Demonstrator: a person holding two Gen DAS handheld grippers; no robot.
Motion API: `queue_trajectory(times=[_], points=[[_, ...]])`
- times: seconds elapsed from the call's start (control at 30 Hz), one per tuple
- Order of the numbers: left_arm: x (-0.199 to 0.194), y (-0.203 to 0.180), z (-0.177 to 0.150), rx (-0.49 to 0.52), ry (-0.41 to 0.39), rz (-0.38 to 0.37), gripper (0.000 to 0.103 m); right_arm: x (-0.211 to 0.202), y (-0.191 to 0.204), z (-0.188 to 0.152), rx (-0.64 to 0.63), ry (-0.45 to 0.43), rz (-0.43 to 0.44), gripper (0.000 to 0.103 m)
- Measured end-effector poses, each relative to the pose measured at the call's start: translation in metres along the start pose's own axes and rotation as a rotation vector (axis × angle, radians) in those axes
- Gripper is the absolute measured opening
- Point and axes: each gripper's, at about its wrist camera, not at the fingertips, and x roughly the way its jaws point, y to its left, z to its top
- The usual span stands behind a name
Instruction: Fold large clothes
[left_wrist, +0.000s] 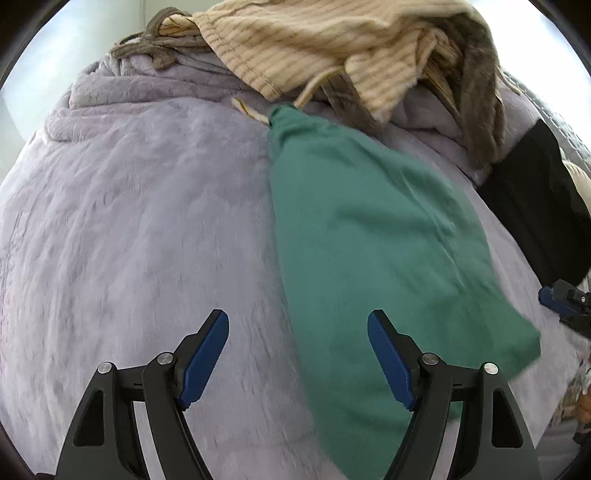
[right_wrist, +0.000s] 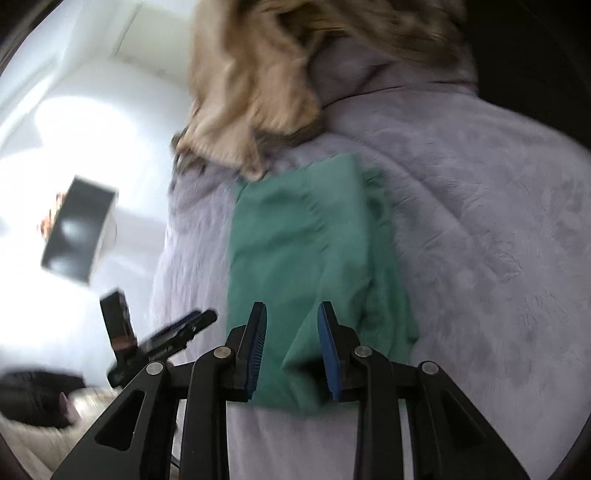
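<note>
Garment flat beneath right tongs

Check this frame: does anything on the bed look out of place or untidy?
The green garment lies folded on the lilac blanket, but its far end is tucked under a crumpled heap of striped clothes. Both grippers stand open, holding nothing.

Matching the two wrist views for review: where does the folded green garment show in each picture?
Left wrist: the green garment runs from top centre down to the lower right, passing behind the right finger of the left gripper.
Right wrist: it lies in the middle, its near end between the fingers of the right gripper.
Shared landmark: the striped beige clothing heaped at the garment's far end, on the lilac blanket.
</note>
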Motion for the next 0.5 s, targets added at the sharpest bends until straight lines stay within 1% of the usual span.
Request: queue_trajectory(times=[0.07, 0.1, 0.13, 0.2, 0.23, 0.27, 0.3, 0.37, 0.43, 0.5], points=[[0.002, -0.005, -0.015, 0.007, 0.028, -0.005, 0.079, 0.007, 0.015, -0.013, -0.087, 0.038, -0.068, 0.033], [0.005, -0.007, -0.021, 0.004, 0.044, -0.004, 0.079, 0.014, 0.017, -0.019, -0.123, 0.056, -0.121, 0.033], [0.008, -0.007, -0.029, -0.004, 0.063, -0.004, 0.079, 0.021, 0.016, -0.026, -0.148, 0.077, -0.179, 0.033], [0.014, -0.007, -0.044, -0.014, 0.086, 0.0, 0.079, 0.03, 0.003, -0.04, -0.155, 0.117, -0.243, 0.032], [0.015, -0.006, -0.053, -0.02, 0.094, 0.003, 0.079, 0.036, -0.007, -0.045, -0.152, 0.138, -0.282, 0.02], [0.016, -0.004, -0.058, -0.026, 0.099, 0.0, 0.079, 0.041, -0.018, -0.049, -0.137, 0.152, -0.305, 0.011], [0.016, -0.003, -0.062, -0.036, 0.105, -0.006, 0.085, 0.044, -0.034, -0.054, -0.095, 0.173, -0.302, 0.006], [0.017, 0.002, -0.069, -0.057, 0.109, 0.002, 0.092, 0.046, -0.06, -0.058, -0.002, 0.18, -0.27, 0.003], [0.018, 0.004, -0.073, -0.07, 0.119, -0.014, 0.092, 0.05, -0.081, -0.062, 0.083, 0.179, -0.23, 0.001], [0.02, 0.003, -0.076, -0.079, 0.129, -0.015, 0.092, 0.054, -0.093, -0.065, 0.125, 0.178, -0.215, 0.0]])
